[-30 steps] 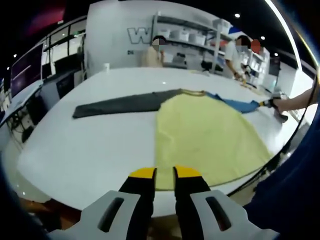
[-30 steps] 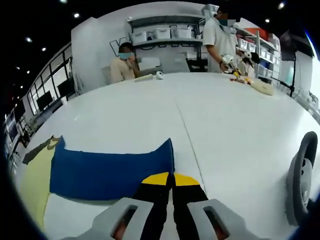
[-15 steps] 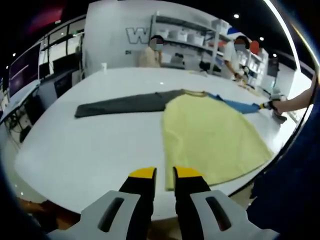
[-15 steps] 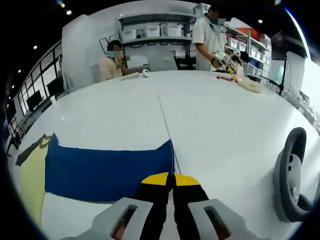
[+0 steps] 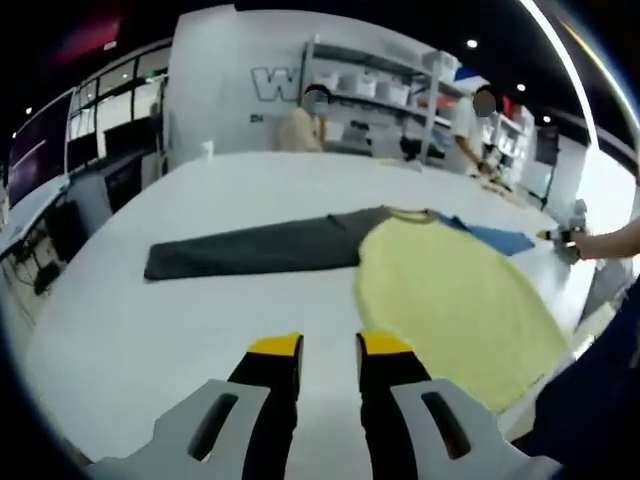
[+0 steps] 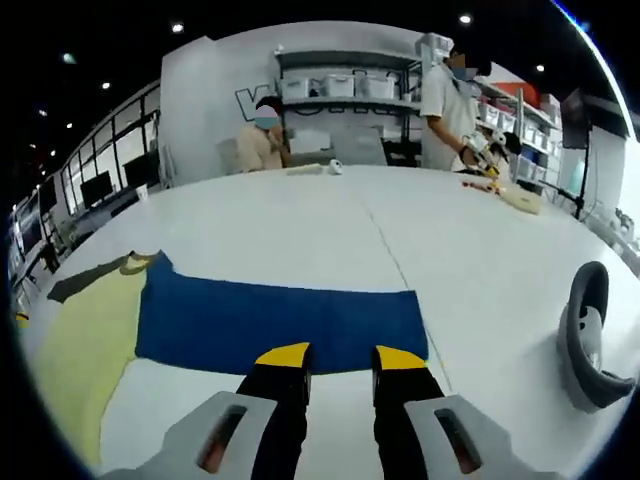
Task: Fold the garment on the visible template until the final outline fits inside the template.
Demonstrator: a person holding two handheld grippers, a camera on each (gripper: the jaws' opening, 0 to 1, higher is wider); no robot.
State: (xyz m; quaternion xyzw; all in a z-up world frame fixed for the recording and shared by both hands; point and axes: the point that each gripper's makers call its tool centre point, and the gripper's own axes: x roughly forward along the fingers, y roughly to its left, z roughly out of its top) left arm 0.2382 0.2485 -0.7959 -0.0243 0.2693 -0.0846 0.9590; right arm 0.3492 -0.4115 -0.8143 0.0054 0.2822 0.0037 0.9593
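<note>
A long-sleeved garment lies flat on the white table [image 5: 120, 320]. It has a yellow body [image 5: 455, 300], a dark grey sleeve [image 5: 250, 250] stretched out to the left and a blue sleeve [image 5: 497, 238] at the far right. My left gripper [image 5: 330, 345] hovers open over bare table, short of the garment's near edge. In the right gripper view the blue sleeve [image 6: 280, 320] lies spread just ahead of my right gripper [image 6: 341, 356]. Its jaws are parted and hold nothing. The yellow body [image 6: 70, 350] and grey sleeve [image 6: 90, 280] sit to the left. A hand holds the right gripper [image 5: 565, 238] at the sleeve's end.
A grey ring-shaped object [image 6: 590, 335] lies on the table to the right of the blue sleeve. Two people [image 6: 262, 140] are at the table's far side, before shelves with bins. Small items [image 6: 515, 197] lie near them. The table edge [image 5: 560, 350] runs close past the yellow body.
My right gripper was shut on the blue sleeve's end; its jaws have opened and the sleeve now lies flat. The left gripper's jaws have parted a little, and its view shifted left.
</note>
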